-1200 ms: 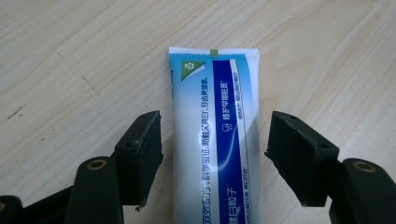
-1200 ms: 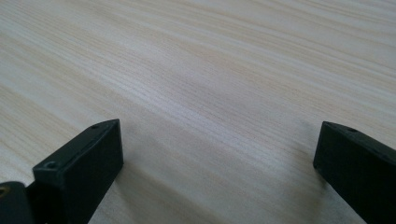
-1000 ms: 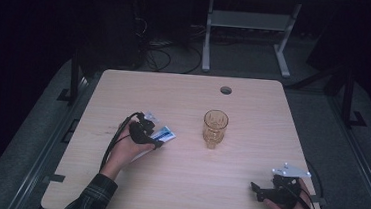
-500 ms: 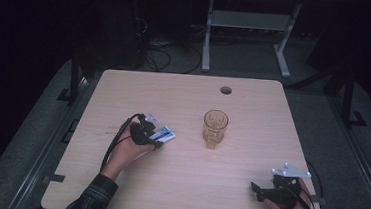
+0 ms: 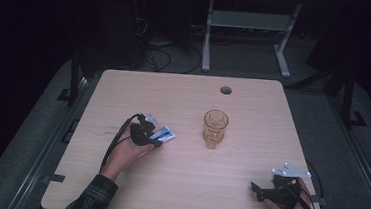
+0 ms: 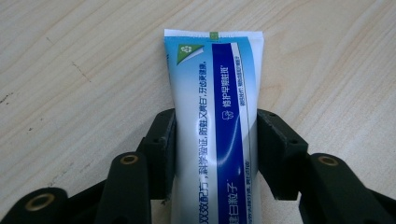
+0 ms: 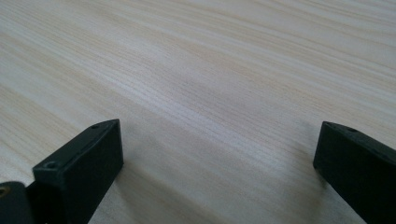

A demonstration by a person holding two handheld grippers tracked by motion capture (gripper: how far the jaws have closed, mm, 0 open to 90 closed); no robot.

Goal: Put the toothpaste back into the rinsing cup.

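On the left of the bench [image 5: 247, 189], the left tongs [image 6: 215, 135] have just been closing and now clasp a flat blue-and-white toothpaste tube [image 6: 215, 107] with white lettering. An amber glass [image 5: 215, 129] stands mid-bench. The right tongs [image 7: 219, 154] gape wide.

High view dim, surroundings near black; table [image 5: 187, 185] evenly lit. Gripper views bright, sharp; glare streak on tube [image 6: 212, 135].
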